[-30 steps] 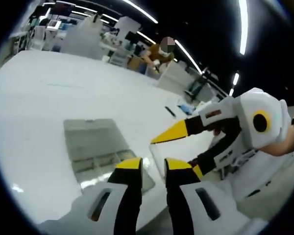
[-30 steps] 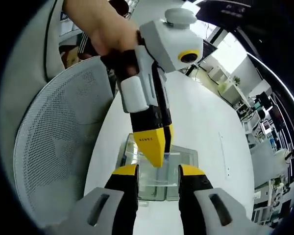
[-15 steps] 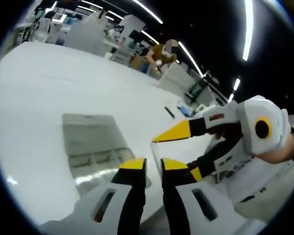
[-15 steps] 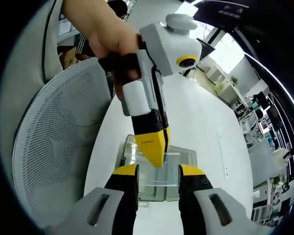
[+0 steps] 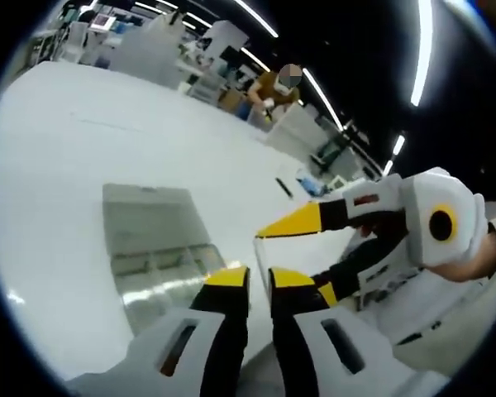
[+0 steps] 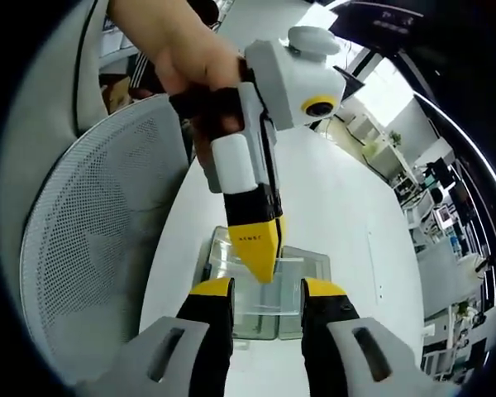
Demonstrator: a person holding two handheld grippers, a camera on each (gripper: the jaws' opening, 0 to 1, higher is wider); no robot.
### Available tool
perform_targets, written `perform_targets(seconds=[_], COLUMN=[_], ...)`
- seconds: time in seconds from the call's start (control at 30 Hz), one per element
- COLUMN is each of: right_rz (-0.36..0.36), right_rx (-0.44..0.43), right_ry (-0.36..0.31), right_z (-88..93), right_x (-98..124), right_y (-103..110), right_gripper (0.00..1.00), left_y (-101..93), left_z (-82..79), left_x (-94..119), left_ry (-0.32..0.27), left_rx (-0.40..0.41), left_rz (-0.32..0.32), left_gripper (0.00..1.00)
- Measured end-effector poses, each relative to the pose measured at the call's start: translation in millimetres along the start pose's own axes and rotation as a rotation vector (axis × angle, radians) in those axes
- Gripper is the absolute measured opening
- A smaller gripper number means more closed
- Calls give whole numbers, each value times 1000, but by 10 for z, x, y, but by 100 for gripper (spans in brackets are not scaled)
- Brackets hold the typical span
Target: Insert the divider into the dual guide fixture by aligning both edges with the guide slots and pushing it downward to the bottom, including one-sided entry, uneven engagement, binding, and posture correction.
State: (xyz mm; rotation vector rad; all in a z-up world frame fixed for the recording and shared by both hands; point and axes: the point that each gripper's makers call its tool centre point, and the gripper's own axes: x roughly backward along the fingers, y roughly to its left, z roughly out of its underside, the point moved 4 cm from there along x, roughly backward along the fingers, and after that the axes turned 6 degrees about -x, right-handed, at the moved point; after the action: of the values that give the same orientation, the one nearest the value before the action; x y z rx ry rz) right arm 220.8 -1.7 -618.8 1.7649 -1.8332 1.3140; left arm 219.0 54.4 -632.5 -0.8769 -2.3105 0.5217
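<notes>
Your left gripper (image 5: 259, 279) has its jaws nearly closed, and a thin clear divider (image 5: 264, 269) seems to stand on edge between them, though it is too transparent to be sure it is clamped; it sits just beside the near corner of the clear fixture (image 5: 161, 248) on the white table (image 5: 58, 165). Your right gripper (image 6: 267, 289) hangs with its jaws apart and nothing between them, just short of the fixture (image 6: 302, 273), and the left gripper's yellow tips (image 6: 260, 260) stand between it and the fixture's near wall. A mesh chair back (image 6: 91, 248) sits beside the table edge, on the side away from the fixture.
</notes>
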Motion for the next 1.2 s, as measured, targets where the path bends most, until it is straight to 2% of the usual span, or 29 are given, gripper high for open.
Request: perform_targets(seconds=[0.57, 0.73, 0.83, 1.2], right_rz=[13, 19, 19, 18], right_rx=[24, 31, 34, 25], right_ry=[5, 7, 5, 18], right_z=[-9, -15, -20, -4], right_x=[10, 6, 9, 15], right_y=[11, 7, 13, 51], right_gripper=[27, 27, 27, 28], left_y=[-28, -47, -41, -74], left_z=[38, 30, 34, 70], left_x=[3, 8, 13, 6], left_ry=[22, 19, 28, 34], left_rx=[32, 38, 86, 96], left_rz=[18, 28, 35, 34], left_gripper=[4, 0, 0, 0])
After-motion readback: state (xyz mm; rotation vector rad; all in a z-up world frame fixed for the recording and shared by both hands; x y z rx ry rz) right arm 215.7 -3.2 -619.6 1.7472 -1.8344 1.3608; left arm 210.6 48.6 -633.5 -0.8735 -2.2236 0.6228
